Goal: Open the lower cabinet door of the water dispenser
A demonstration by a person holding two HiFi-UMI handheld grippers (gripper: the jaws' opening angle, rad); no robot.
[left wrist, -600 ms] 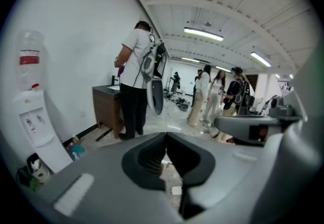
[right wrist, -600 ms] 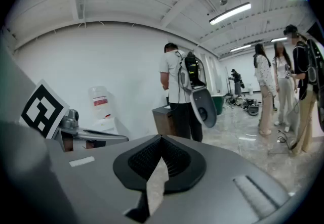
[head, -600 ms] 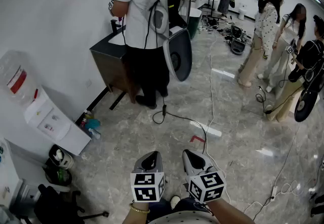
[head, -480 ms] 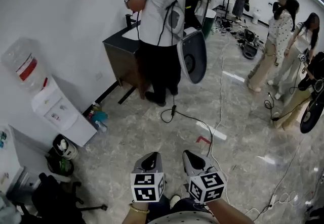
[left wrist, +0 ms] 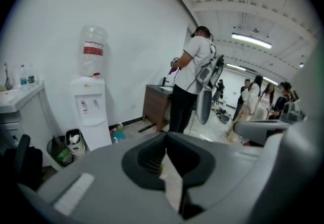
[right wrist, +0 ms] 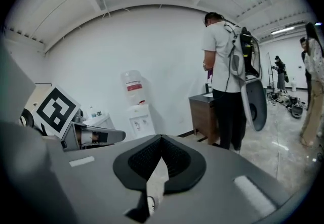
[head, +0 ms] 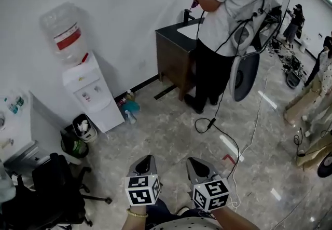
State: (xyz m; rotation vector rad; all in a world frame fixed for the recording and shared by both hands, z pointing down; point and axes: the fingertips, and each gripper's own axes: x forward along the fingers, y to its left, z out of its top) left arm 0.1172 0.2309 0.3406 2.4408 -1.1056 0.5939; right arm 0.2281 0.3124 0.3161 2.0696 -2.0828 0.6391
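The white water dispenser (head: 89,88) stands against the wall at the left, with a clear bottle (head: 61,30) on top. Its lower cabinet door (head: 106,113) is closed. The dispenser also shows far off in the left gripper view (left wrist: 91,112) and in the right gripper view (right wrist: 139,118). My left gripper (head: 146,161) and right gripper (head: 194,163) hang side by side at the bottom of the head view, well away from the dispenser. Each has its jaws together with nothing between them, as the left gripper (left wrist: 165,135) and right gripper (right wrist: 161,138) show in their own views.
A person in a white shirt (head: 223,21) with a backpack stands at a dark wooden sink cabinet (head: 172,55). A small bin (head: 83,127) and bottles (head: 128,107) flank the dispenser. A black chair (head: 46,195) is at lower left. A cable (head: 228,138) runs across the floor.
The head view has swung to the left, so the dispenser has shifted from the left edge toward the middle. Both grippers keep their place at the bottom, still shut.
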